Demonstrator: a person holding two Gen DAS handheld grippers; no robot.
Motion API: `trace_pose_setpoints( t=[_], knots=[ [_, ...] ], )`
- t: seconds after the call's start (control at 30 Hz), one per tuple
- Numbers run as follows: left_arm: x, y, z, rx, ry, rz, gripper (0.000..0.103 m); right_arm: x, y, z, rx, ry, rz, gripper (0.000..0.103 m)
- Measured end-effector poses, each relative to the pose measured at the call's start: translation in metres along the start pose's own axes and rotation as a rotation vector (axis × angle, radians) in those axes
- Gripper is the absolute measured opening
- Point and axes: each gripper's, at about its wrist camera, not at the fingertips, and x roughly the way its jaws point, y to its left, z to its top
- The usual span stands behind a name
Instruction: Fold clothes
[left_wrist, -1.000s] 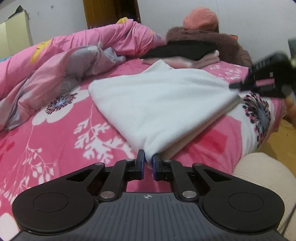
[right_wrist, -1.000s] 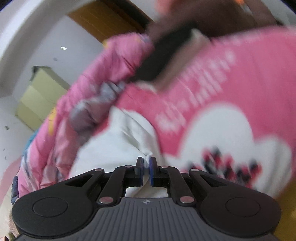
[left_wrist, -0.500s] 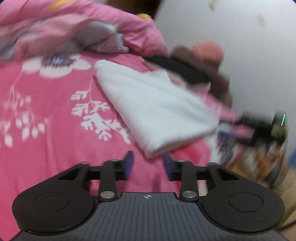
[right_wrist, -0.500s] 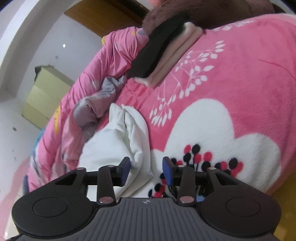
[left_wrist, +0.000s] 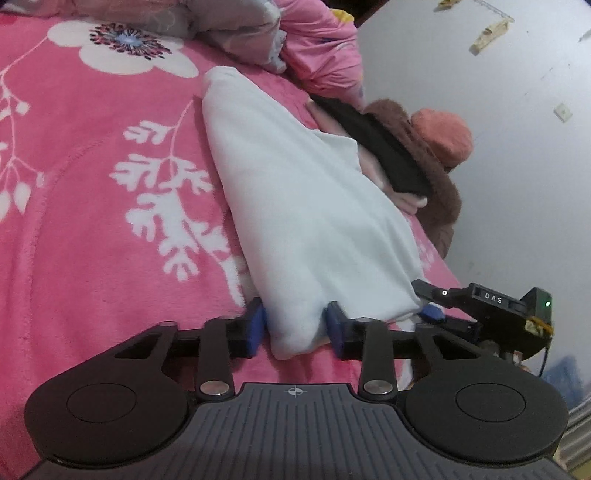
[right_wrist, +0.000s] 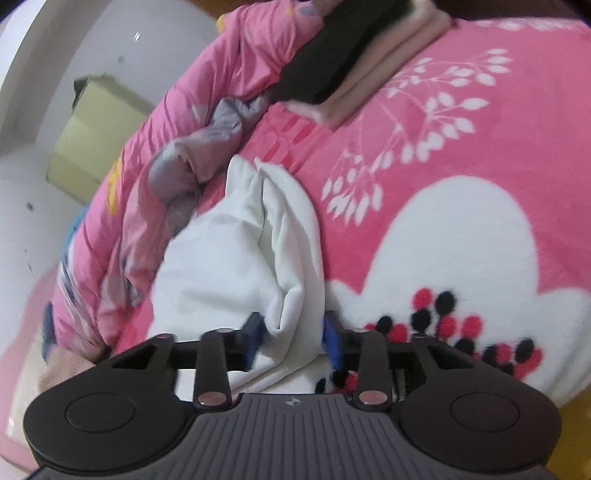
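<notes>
A folded white garment (left_wrist: 306, 221) lies on the pink floral blanket (left_wrist: 92, 221). Its near corner sits between the blue pads of my left gripper (left_wrist: 295, 326), whose jaws are closing around the cloth without squeezing it. In the right wrist view another bunched edge of the same white garment (right_wrist: 229, 258) sits between the pads of my right gripper (right_wrist: 291, 336), which is closing the same way. The right gripper (left_wrist: 424, 301) also shows in the left wrist view, at the garment's right corner.
A stack of folded clothes, black on pale pink (left_wrist: 380, 151) (right_wrist: 332, 70), lies beyond the garment beside a brown fuzzy garment and an orange hat (left_wrist: 439, 136). A crumpled pink quilt (left_wrist: 317, 48) (right_wrist: 147, 166) is heaped at the back. The bed edge and white wall (left_wrist: 517, 147) are to the right.
Both grippers, shut on the white cloth a second ago, opened wide and now stand narrower around it again. The left gripper has rolled and shifted along the near edge.
</notes>
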Motion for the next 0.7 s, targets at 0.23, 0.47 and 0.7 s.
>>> trace_pose_setpoints(
  t=[0.23,0.47,0.7],
  knots=[
    [-0.024,-0.007,0.009,0.01,-0.011,-0.077,0.01,-0.026,0.012,-0.009,0.012,-0.057,0.049,0.016],
    [-0.032,-0.003,-0.019,0.017,0.072,-0.083,0.01,-0.047,0.0,-0.034,0.051,-0.022,0.029,0.016],
    [-0.042,0.0,-0.022,0.107,0.04,-0.083,0.02,-0.06,0.011,-0.017,-0.045,-0.011,-0.074,0.039]
  ],
)
